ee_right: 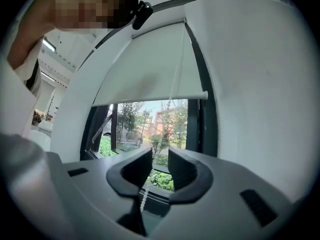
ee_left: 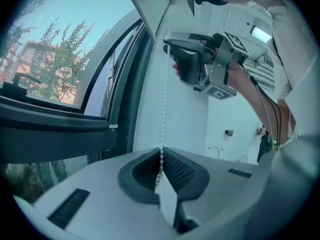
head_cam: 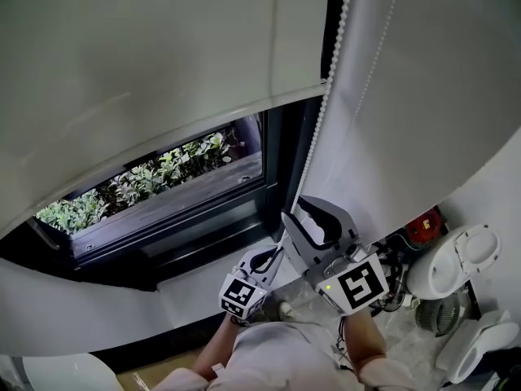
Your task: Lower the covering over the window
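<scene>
L gripper [ee_left: 161,151] was shut tight on bead chain [ee_left: 164,99], which ran up past R gripper [ee_right: 160,160]; R jaws stood apart, chain loose betw. them. Above both, blind [ee_right: 150,76] hung partly down. Chain prob. light, limp, slick: pinch across beads.

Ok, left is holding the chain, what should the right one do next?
Probably close the right gripper on the bead chain: its jaws stand apart with the chain between them, while the left gripper is clamped on it lower down and the blind is only partly lowered.
</scene>
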Demonstrator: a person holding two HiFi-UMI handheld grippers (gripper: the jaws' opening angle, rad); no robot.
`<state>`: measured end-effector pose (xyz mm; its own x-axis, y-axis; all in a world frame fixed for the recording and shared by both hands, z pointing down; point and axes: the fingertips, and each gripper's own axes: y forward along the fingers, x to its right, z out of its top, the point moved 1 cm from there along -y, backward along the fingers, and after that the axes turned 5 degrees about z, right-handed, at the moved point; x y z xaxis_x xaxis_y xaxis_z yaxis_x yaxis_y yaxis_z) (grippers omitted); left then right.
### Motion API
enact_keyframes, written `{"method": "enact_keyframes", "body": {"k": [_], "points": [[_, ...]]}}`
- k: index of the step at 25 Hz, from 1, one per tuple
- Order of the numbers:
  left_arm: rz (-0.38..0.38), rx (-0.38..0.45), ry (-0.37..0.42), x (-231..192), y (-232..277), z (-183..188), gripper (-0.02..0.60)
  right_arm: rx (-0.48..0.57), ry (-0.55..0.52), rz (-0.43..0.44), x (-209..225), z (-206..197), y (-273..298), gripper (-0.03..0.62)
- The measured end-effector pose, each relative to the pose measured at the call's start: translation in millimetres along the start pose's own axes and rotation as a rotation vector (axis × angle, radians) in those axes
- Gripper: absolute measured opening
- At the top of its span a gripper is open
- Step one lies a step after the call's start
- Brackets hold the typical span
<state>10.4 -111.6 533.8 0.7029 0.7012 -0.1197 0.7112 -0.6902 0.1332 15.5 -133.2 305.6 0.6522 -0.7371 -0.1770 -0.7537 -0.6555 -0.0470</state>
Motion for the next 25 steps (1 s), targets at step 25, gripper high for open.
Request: {"method": "enact_keyframes", "body": {"k": [25], "points": [[-0.004, -0.108, -0.071, 3.1, -5.3, -56.9, 0.016, 0.054, 0.223, 0.027, -18.9, -53.2, -4.5, -0.003]]}}
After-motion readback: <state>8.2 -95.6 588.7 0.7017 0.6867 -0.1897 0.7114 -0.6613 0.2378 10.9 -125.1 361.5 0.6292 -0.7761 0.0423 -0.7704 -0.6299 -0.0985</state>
